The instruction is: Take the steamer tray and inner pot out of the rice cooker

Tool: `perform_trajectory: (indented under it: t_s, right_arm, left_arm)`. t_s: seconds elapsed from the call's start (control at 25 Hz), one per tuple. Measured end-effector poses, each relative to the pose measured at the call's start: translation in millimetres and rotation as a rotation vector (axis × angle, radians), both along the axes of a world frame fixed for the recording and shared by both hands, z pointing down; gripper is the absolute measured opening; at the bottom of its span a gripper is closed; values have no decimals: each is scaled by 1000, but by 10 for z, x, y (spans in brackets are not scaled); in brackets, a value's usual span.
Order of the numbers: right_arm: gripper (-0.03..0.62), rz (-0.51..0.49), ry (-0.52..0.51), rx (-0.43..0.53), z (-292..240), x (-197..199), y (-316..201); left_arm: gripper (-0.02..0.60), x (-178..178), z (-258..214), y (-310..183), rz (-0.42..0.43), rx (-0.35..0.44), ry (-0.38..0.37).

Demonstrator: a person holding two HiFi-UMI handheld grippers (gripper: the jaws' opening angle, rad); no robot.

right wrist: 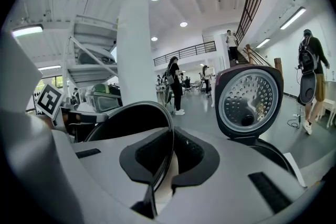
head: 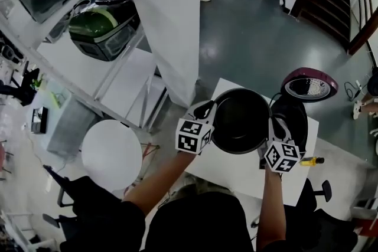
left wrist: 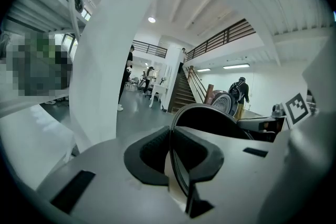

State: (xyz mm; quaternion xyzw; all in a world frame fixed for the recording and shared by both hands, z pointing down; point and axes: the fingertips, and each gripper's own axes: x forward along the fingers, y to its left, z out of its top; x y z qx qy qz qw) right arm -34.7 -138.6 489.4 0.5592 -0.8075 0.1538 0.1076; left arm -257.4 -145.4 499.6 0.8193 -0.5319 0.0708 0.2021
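Inner pot (head: 239, 121) hung between the two grippers over the far part of the white table (head: 236, 171), just left of the rice cooker (head: 293, 118) that stood at the table's far right corner. It was a round, deep bowl, black and matte inside, with a thin, flared lip that caught a pale line of light all the way round. Seen from the head view, its mouth faced up and it covered much of the table's far edge.

The left gripper (head: 208, 109) pinched the lip on the pot's left side. In the left gripper view its jaws (left wrist: 173, 152) stood narrow, pressed onto the thin edge, with the dark bowl (left wrist: 207, 120) curving away beyond them. The right gripper (head: 274, 127) clamped the opposite side of the lip in the same way, and in the right gripper view its pads (right wrist: 165, 157) were closed on the rim, the pot's wall (right wrist: 131, 123) rising to their left.

The cooker's dark red lid (head: 308, 84) stood open, its perforated metal inner plate facing the pot (right wrist: 249, 99). A yellow-handled screwdriver (head: 312, 160) lay at the table's right edge.
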Motion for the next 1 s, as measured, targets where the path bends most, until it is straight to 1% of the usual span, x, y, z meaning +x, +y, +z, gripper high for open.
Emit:
perform_trajectory:
  t_s: [0.12, 0.28, 0.36, 0.52, 0.76, 1.0]
  right_arm:
    - [21, -15, 3, -25, 208, -65, -155]
    - [21, -19, 13, -82, 583, -138, -278]
    - [21, -24, 10, -108, 755, -191, -324]
    - [21, -30, 13, -137, 997, -263, -419]
    - [21, -11, 32, -206, 1419, -257, -480]
    - [21, 0, 42, -254, 1712, -190, -503]
  left_arm:
    - [25, -61, 193, -114, -10, -18, -9]
    - [25, -134, 591, -200, -26, -90, -11]
    - [25, -187, 750, -230, -41, -117, -32]
    - [26, -257, 985, -304, -56, -143, -78]
    - [26, -259, 1368, -385, -54, -215, -94]
    - [26, -188, 1707, -410, -43, -269, -111]
